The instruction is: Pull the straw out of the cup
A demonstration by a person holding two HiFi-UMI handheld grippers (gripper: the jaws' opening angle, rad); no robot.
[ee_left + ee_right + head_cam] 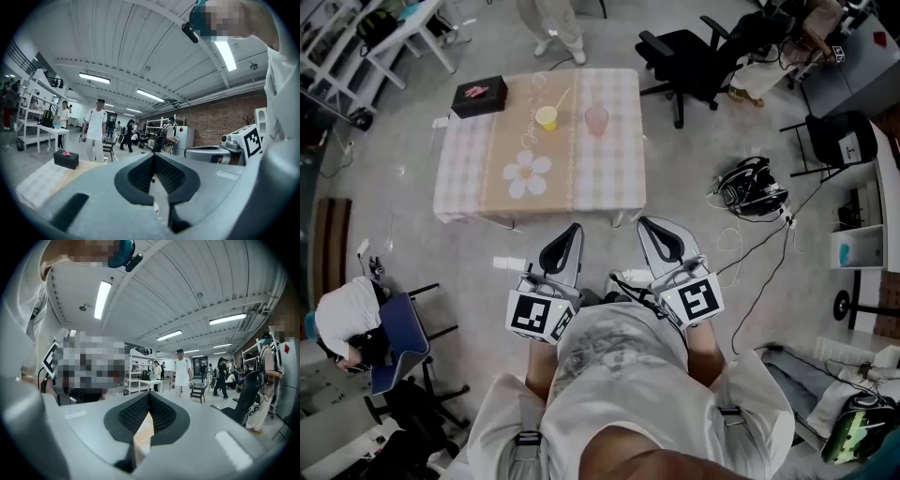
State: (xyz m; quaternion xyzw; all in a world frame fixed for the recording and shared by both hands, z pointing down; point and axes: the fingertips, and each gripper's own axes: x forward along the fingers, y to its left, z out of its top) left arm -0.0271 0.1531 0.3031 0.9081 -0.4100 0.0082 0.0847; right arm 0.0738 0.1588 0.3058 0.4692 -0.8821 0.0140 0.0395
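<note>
Cup: a small yellow plastic cup [547, 117], upright, with its open mouth up.
Straw: a thin pale straw [562, 99]. Its lower end sits inside the cup and its upper end leans out over the rim, up and to the right in the head view.
Place of cup: well ahead of the left gripper [574, 227], slightly to its left. It touches no finger.
Place from the right gripper [644, 221]: well ahead and farther off to the left.

Table [609, 169]: box [479, 96]; yellow cup [547, 118]; pink cup [596, 119]
</note>
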